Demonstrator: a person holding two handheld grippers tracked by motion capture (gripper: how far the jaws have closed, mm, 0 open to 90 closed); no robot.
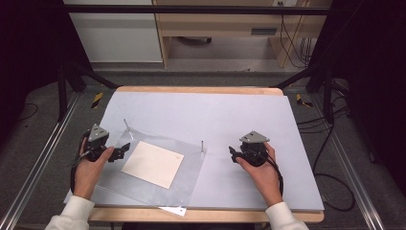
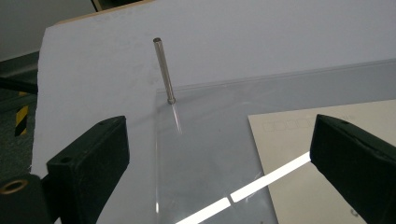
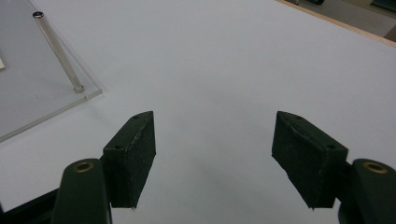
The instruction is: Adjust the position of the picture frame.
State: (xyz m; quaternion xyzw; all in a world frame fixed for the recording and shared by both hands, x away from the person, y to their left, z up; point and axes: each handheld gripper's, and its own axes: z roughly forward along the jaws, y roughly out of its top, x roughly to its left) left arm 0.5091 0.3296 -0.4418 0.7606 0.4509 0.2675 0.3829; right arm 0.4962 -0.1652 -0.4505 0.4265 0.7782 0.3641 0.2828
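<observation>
Holding your left gripper at the clear plate's left edge, you keep its jaws wide apart, gripping nothing. The plate lies flat on the grey sheet, carrying a beige card and two upright pins. Your right gripper rests right of the plate, jaws apart and empty.

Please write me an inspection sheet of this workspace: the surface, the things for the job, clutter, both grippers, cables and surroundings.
Surface: wooden table covered by a pale grey sheet.
Job's things: clear plate lying flat with two upright metal pins, one at each far corner; cream card on the plate.
Clutter: small white paper at the near table edge.
Grippers: left gripper open, over the plate's left edge; right gripper open, over bare sheet, holding nothing.
Cables: black cable on the floor at right.
Surroundings: wooden desk behind; dark curtains at both sides.
</observation>
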